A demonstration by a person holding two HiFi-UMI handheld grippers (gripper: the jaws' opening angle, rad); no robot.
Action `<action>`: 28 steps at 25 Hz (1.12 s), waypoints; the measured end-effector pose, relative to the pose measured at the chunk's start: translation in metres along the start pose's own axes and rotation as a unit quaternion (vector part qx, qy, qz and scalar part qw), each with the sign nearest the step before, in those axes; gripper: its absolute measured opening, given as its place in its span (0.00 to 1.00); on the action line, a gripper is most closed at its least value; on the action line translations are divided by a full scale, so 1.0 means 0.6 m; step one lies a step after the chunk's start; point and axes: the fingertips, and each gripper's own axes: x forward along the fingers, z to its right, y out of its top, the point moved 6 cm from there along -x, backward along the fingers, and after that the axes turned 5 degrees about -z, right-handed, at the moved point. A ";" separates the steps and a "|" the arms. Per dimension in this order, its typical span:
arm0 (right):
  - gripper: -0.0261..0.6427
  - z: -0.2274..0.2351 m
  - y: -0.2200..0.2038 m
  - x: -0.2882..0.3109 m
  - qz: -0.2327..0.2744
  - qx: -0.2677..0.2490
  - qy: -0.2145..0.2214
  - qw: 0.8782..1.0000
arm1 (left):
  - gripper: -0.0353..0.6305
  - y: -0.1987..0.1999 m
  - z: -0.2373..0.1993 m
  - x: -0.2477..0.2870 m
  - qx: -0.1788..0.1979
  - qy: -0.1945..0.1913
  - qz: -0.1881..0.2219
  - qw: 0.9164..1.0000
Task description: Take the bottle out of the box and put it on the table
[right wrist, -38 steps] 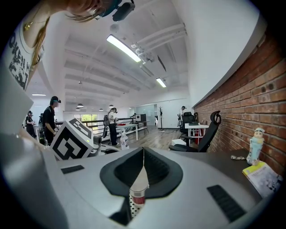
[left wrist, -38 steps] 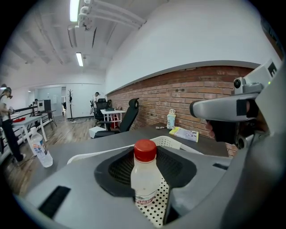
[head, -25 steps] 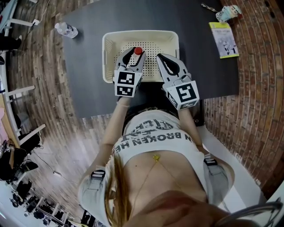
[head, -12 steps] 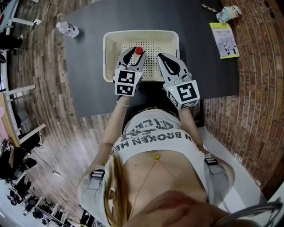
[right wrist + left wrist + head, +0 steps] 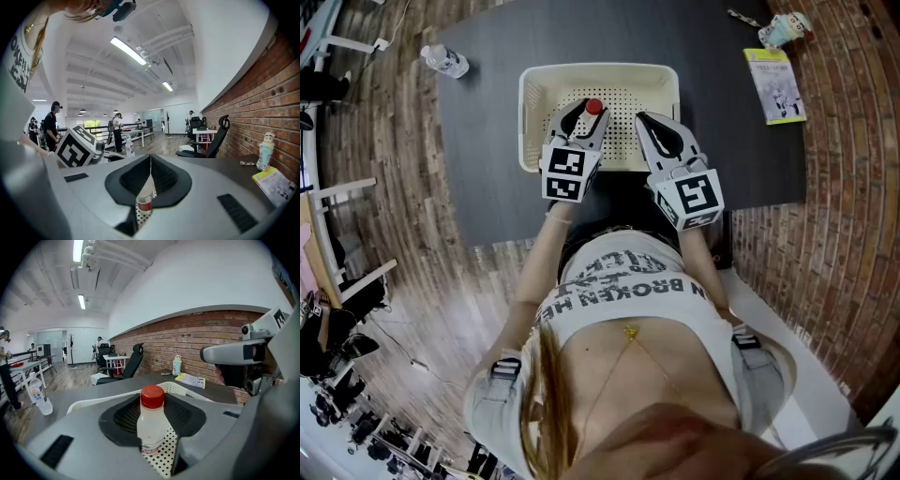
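One translucent, round-bodied, red-capped plastic bottle [image 5: 151, 427] stands in the perforated cream box [image 5: 600, 68], between the widely parted jaws of the left tongs [image 5: 586, 114], unclamped. Right tongs [image 5: 644, 120], just beside, are closed, empty.

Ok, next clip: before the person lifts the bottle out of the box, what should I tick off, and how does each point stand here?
1. Bottle stands between the jaws of the left gripper: ok.
2. Those jaws closed on the bottle: not ok; they stand apart, and the box floor shows between the bottle and one jaw.
3. Bottle upright, red cap on: ok.
4. Right gripper clear of the bottle: ok; its jaws are together, beside the left one, above the box.
5. Bare table to set the bottle on: ok, beside the box.
6. How full the bottle is: cannot tell.
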 end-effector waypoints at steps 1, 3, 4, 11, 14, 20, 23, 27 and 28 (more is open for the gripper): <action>0.05 0.000 0.000 -0.001 0.000 0.000 0.001 1.000 | 0.29 0.000 0.001 0.000 0.001 0.001 0.000 1.000; 0.05 0.001 0.001 -0.002 0.001 0.000 0.002 1.000 | 0.29 0.000 0.003 0.000 0.002 0.003 -0.001 1.000; 0.05 0.001 0.001 -0.002 0.002 -0.001 0.003 1.000 | 0.29 0.000 0.004 0.000 0.002 0.003 -0.001 1.000; 0.05 0.001 0.001 -0.009 0.003 0.000 0.007 1.000 | 0.29 -0.002 0.006 -0.003 0.002 0.007 -0.002 1.000; 0.05 0.003 -0.001 -0.014 0.004 0.000 0.008 1.000 | 0.29 0.000 0.006 -0.003 0.002 0.008 -0.002 1.000; 0.05 0.005 0.002 -0.024 0.011 -0.004 0.015 1.000 | 0.29 -0.002 0.007 -0.006 0.005 0.010 -0.002 1.000; 0.05 0.007 0.002 -0.029 0.013 -0.003 0.017 1.000 | 0.29 0.000 0.009 -0.005 0.008 0.013 -0.004 1.000; 0.05 0.011 -0.001 -0.038 0.014 -0.002 0.020 1.000 | 0.29 0.001 0.011 -0.003 0.005 0.020 -0.002 1.000; 0.05 0.012 -0.001 -0.040 0.013 -0.002 0.021 1.000 | 0.29 0.002 0.010 -0.004 0.003 0.022 -0.002 1.000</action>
